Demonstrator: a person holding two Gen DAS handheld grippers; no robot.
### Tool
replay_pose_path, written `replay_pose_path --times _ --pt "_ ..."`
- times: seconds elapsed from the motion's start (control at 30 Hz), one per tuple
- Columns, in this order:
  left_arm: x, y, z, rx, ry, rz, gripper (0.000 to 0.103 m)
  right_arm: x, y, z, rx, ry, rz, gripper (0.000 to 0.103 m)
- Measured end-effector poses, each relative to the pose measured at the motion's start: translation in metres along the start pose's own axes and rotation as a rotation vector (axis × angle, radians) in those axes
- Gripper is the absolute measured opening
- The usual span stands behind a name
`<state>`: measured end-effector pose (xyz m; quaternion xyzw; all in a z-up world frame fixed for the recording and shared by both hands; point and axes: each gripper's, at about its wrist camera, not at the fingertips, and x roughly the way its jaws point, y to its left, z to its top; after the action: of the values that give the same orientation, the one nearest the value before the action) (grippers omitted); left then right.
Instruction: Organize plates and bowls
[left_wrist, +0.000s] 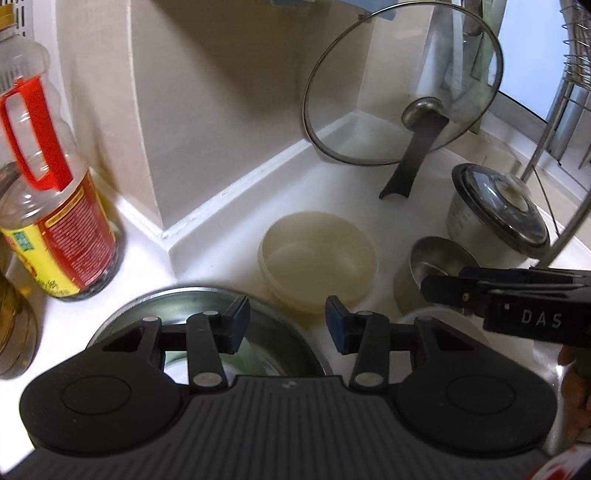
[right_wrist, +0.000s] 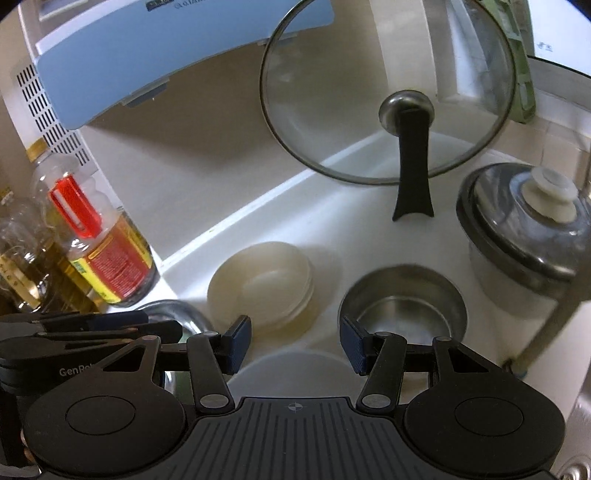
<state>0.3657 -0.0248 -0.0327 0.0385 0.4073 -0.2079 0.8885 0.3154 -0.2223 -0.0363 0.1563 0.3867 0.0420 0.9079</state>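
Observation:
A stack of cream plastic bowls (left_wrist: 317, 258) (right_wrist: 262, 284) sits on the white counter (left_wrist: 236, 236), just past both grippers. My left gripper (left_wrist: 288, 319) is open with nothing between its fingers. It hangs over the rim of a wide steel bowl (left_wrist: 207, 317) (right_wrist: 173, 314). My right gripper (right_wrist: 297, 341) is also open and empty, above a white plate (right_wrist: 295, 373), with a small steel bowl (right_wrist: 402, 306) (left_wrist: 432, 266) just ahead on its right. Each gripper shows at the edge of the other's view: the right gripper (left_wrist: 443, 288) and the left gripper (right_wrist: 162, 325).
A glass lid (left_wrist: 402, 85) (right_wrist: 388, 92) stands propped on its handle in the counter's back corner. A lidded steel pot (left_wrist: 495, 210) (right_wrist: 524, 229) is at the right beside a wire dish rack (left_wrist: 569, 92). Oil bottles (left_wrist: 55, 206) (right_wrist: 103, 251) stand at the left.

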Motion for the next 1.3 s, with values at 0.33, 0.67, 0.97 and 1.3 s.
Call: replay_pose_path --times 0.33,0.67,0.97,1.3 --pt "0.041 0.005 0.020 0.012 0.014 0.024 0.035 0.046 -0.010 0.017 0.004 0.042 0.013 0.044" --pt "0.069 0.012 0.028 0.006 0.060 0.018 0.028 0.077 -0.018 0.024 0.010 0.073 -0.008 0.041" --pt "0.088 0.014 0.030 0.007 0.094 0.030 0.020 0.092 -0.019 0.024 0.002 0.108 -0.010 0.029" --pt "0.095 0.013 0.029 0.015 0.099 0.035 0.013 0.096 -0.017 0.023 0.012 0.111 -0.025 0.017"
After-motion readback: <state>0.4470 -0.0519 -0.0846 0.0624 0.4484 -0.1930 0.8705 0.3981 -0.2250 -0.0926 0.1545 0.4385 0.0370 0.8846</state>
